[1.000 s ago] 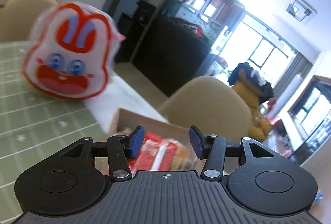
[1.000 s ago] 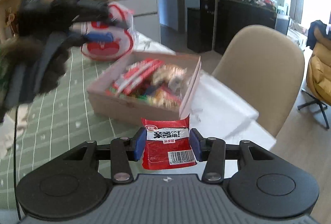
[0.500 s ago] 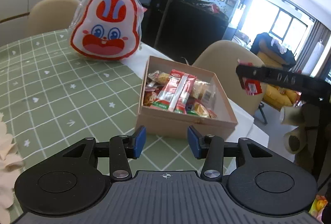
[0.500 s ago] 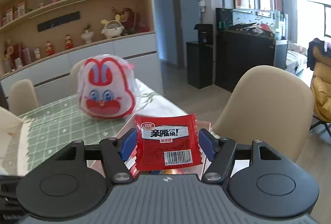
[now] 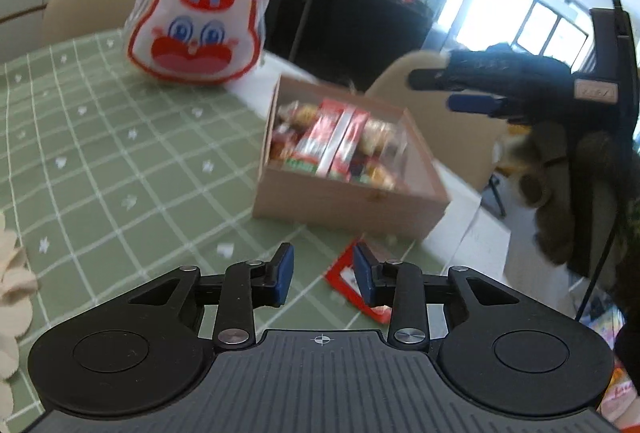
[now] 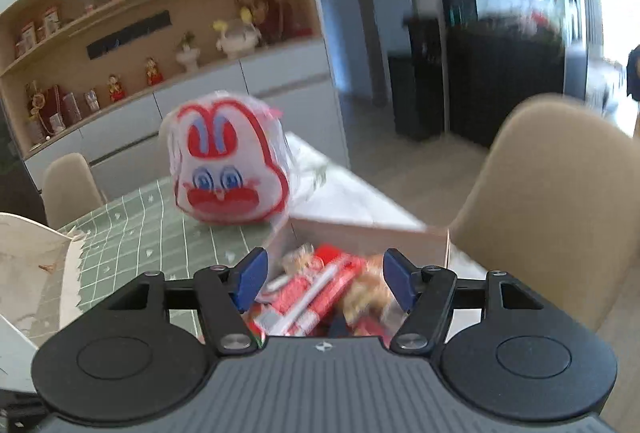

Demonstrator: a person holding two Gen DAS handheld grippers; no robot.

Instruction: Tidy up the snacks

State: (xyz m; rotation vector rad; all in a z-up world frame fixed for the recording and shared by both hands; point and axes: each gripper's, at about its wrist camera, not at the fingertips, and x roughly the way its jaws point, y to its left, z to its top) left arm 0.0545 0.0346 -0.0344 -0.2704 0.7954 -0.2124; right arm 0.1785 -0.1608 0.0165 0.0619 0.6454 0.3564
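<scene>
— Snacks are seen packed in the wooden box (image 5: 348, 189) on the green checked tablecloth (image 5: 100, 161); one red packet (image 5: 352, 289) is left lying outside, just before it.

— How are the tools held?

— The right gripper (image 6: 323, 283) is spread wide and empty above the box. The left gripper (image 5: 323, 273) is parted narrowly, empty, just over the packet.

— What is called for next?

— Probably, that packet must be straddled, pinched and lifted in.

Snacks (image 5: 340, 145) in box (image 5: 348, 199) — rabbit bag (image 5: 196, 33) behind
</scene>
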